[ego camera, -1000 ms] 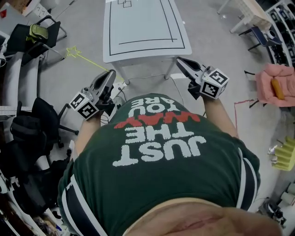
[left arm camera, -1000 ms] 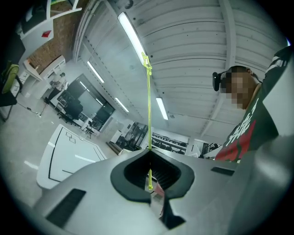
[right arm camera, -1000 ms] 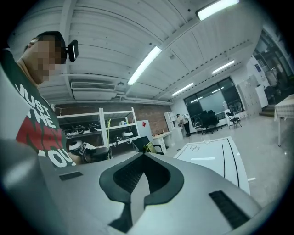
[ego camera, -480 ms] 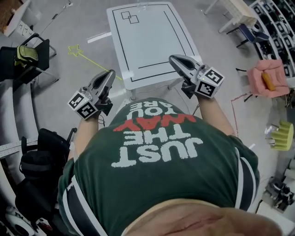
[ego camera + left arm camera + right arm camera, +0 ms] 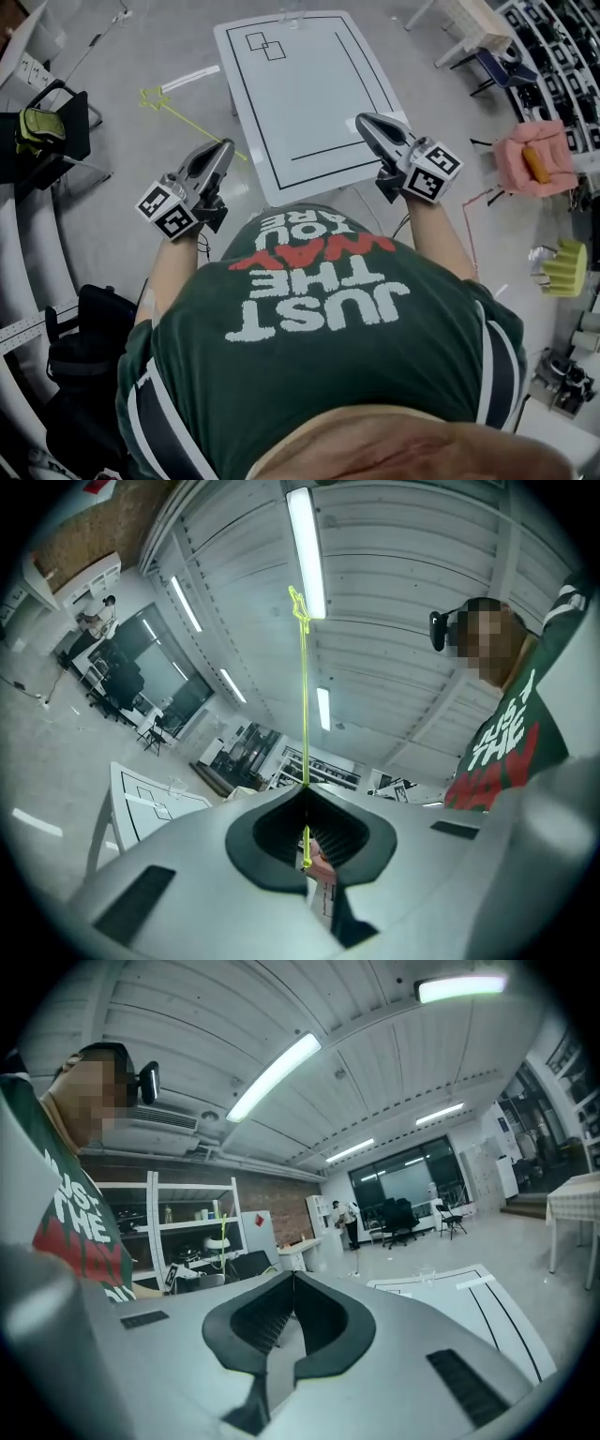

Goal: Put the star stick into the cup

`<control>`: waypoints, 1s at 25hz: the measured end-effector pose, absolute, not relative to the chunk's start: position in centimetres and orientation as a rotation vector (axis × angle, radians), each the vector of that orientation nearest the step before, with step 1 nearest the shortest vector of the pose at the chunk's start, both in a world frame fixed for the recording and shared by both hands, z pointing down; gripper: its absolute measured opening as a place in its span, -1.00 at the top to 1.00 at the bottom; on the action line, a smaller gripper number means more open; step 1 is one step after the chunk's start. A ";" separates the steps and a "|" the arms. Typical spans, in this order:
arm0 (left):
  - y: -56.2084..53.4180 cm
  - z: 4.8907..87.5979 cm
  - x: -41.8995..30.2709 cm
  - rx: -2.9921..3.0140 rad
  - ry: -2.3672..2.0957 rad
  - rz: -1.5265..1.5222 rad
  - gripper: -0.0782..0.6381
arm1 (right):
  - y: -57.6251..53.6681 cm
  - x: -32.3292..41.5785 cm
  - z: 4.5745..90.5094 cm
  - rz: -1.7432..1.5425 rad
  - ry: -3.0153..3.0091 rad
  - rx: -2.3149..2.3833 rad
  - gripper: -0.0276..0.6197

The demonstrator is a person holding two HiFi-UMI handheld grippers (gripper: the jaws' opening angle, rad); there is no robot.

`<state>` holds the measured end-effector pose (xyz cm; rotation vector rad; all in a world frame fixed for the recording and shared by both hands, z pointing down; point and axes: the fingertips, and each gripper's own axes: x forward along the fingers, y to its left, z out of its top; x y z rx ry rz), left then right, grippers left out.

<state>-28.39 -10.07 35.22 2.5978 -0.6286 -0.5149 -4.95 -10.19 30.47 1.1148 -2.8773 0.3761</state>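
Note:
A thin yellow-green star stick (image 5: 192, 125) runs from my left gripper (image 5: 226, 146) up and left to its star (image 5: 150, 97), out over the floor beside the table. In the left gripper view the stick (image 5: 303, 696) rises straight from the shut jaws of the left gripper (image 5: 305, 787). My right gripper (image 5: 361, 119) hangs over the near right corner of the white table (image 5: 300, 141), shut and holding nothing, as the right gripper (image 5: 293, 1273) also shows in its own view. A small clear cup (image 5: 427, 1275) stands at the table's far edge (image 5: 292, 13).
The table top bears a black outlined rectangle and two small squares (image 5: 264, 45). A black chair (image 5: 47, 131) stands left, a pink armchair (image 5: 539, 159) and a yellow-green object (image 5: 562, 267) right. Black bags (image 5: 84, 375) lie at lower left.
The table has come closer and lower in the head view; both grippers now reach its near edge. The left gripper still holds the star stick.

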 end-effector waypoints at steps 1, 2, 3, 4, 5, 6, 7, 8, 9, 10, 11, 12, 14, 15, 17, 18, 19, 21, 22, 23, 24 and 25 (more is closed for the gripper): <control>-10.6 35.3 -28.3 2.595 -0.630 -0.516 0.75 | -10.8 -4.9 30.5 0.378 -2.879 1.114 0.81; -11.0 35.4 -28.2 2.594 -0.633 -0.516 0.75 | -11.3 -4.8 30.6 0.379 -2.882 1.112 0.81; -11.4 35.5 -28.1 2.594 -0.636 -0.515 0.75 | -11.8 -4.7 30.7 0.379 -2.884 1.106 0.81; -11.9 35.6 -27.9 2.596 -0.642 -0.514 0.76 | -12.4 -4.6 30.9 0.379 -2.887 1.096 0.81; -12.5 35.7 -27.6 2.596 -0.650 -0.514 0.76 | -13.2 -4.4 31.1 0.381 -2.891 1.082 0.81; -13.3 35.7 -27.2 2.596 -0.661 -0.515 0.75 | -14.3 -4.1 31.3 0.385 -2.897 1.065 0.81; -14.3 35.9 -26.7 2.593 -0.675 -0.513 0.75 | -15.6 -3.7 31.7 0.394 -2.902 1.047 0.81; -15.4 36.1 -26.1 2.590 -0.692 -0.508 0.75 | -17.1 -3.1 32.1 0.406 -2.909 1.025 0.81; -16.7 36.4 -25.4 2.586 -0.711 -0.502 0.75 | -18.8 -2.5 32.6 0.417 -2.915 1.001 0.81; -18.0 36.6 -24.6 2.585 -0.731 -0.494 0.75 | -20.6 -1.8 33.1 0.425 -2.923 0.973 0.81; -19.4 36.9 -23.8 2.586 -0.751 -0.487 0.75 | -22.5 -1.2 33.7 0.428 -2.932 0.941 0.81; -21.0 37.1 -22.9 2.586 -0.775 -0.479 0.75 | -24.5 -0.6 34.2 0.425 -2.940 0.905 0.81; -24.2 37.6 -21.1 2.573 -0.836 -0.464 0.75 | -28.6 0.6 35.5 0.418 -2.949 0.822 0.81; -25.8 37.9 -20.3 2.559 -0.871 -0.458 0.75 | -30.6 1.2 36.2 0.420 -2.951 0.783 0.81; -29.2 38.3 -18.7 2.534 -0.926 -0.452 0.75 | -34.9 2.4 37.5 0.418 -2.959 0.725 0.81; -31.0 38.5 -17.8 2.527 -0.942 -0.443 0.75 | -37.0 3.0 38.0 0.414 -2.966 0.710 0.81; -32.7 38.7 -17.1 2.522 -0.951 -0.429 0.76 | -38.9 3.6 38.4 0.412 -2.972 0.703 0.81; -36.0 39.0 -15.8 2.521 -0.960 -0.397 0.75 | -42.3 4.4 39.6 0.414 -2.985 0.705 0.81; -37.6 39.2 -15.3 2.527 -0.961 -0.386 0.75 | -43.8 4.8 40.2 0.418 -2.989 0.708 0.81; -39.3 39.4 -14.9 2.534 -0.961 -0.379 0.76 | -45.2 5.0 40.6 0.422 -2.991 0.712 0.81; -41.0 39.6 -14.4 2.542 -0.961 -0.375 0.75 | -46.6 5.2 41.1 0.427 -2.991 0.718 0.81; -42.7 39.8 -14.0 2.550 -0.959 -0.370 0.75 | -47.9 5.5 41.6 0.431 -2.990 0.727 0.81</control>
